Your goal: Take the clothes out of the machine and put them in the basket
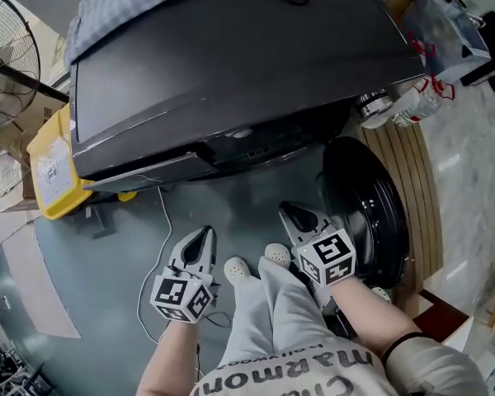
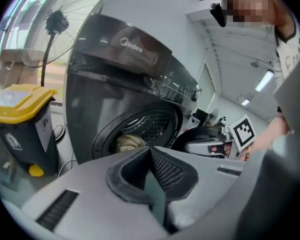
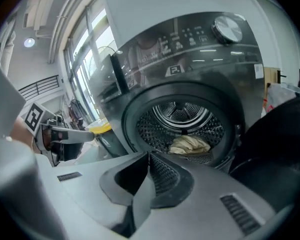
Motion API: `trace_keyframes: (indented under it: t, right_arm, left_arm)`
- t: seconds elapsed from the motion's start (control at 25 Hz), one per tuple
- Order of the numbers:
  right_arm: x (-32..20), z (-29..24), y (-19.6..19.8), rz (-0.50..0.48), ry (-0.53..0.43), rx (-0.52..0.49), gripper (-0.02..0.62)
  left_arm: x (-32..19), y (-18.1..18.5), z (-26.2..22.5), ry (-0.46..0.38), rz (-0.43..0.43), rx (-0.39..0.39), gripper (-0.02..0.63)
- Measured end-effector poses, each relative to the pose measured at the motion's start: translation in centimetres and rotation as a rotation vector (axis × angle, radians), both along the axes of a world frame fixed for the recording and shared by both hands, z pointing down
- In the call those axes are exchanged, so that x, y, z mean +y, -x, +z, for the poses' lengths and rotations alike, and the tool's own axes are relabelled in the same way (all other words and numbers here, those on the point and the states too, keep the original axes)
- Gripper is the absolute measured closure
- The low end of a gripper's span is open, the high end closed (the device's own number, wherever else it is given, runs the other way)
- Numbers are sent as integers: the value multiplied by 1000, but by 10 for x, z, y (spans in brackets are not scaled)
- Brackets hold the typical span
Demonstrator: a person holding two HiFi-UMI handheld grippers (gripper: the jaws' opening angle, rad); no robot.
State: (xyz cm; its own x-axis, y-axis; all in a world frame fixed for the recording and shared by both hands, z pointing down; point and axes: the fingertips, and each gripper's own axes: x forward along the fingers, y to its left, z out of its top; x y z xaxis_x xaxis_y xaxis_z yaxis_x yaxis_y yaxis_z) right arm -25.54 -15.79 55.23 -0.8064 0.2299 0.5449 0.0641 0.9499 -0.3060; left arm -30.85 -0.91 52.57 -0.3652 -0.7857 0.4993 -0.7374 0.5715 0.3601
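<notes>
- In front of the machine (image 1: 231, 73), the person stands with both hands held low, one on each side of their legs, shoes (image 1: 238, 268) on the floor (image 1: 107, 271) between the two grippers.
- The left gripper (image 1: 205, 232) sits at the end of a bare forearm that comes in from the bottom edge. It points ahead at the machine's front and tilts somewhat down, its marker cube (image 1: 181, 295) nearest the camera.
- Its jaws are clenched tip to tip with nothing between them, as the left gripper view shows.
- The right gripper (image 1: 287, 209) is posed likewise, just beside the open door (image 1: 367, 213). A dark wristband (image 1: 404, 341) circles that wrist.
- Its jaws are also pressed together and empty.
- The door hangs swung out at the machine's right, leaving the drum (image 3: 182, 111) open.
- The clothes (image 3: 190, 144), a pale beige bundle, lie on the drum's bottom near its front rim, well apart from both grippers.
- A checked cloth (image 1: 132, 2) lies at the back left corner of the machine's top.
- A yellow-lidded bin (image 1: 54, 167) stands on the floor beside the machine's left side, a fan (image 1: 8, 64) behind it.
- A white cable (image 1: 161, 221) trails across the floor by the left gripper.
</notes>
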Motion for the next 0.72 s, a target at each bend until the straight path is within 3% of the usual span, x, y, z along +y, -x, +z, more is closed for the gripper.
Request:
trace_keyframes:
  t: [0.24, 0.64, 0.72]
  right_arm:
    - [4, 78, 10, 51, 12, 4, 560]
    - [-6, 167, 52, 74, -19, -98, 555]
    - [-11, 175, 66, 77, -24, -131, 522]
  left_arm:
    - [-31, 7, 63, -63, 10, 14, 597]
    - [-76, 21, 149, -155, 176, -48, 595]
    - [-84, 29, 159, -181, 198, -58, 553]
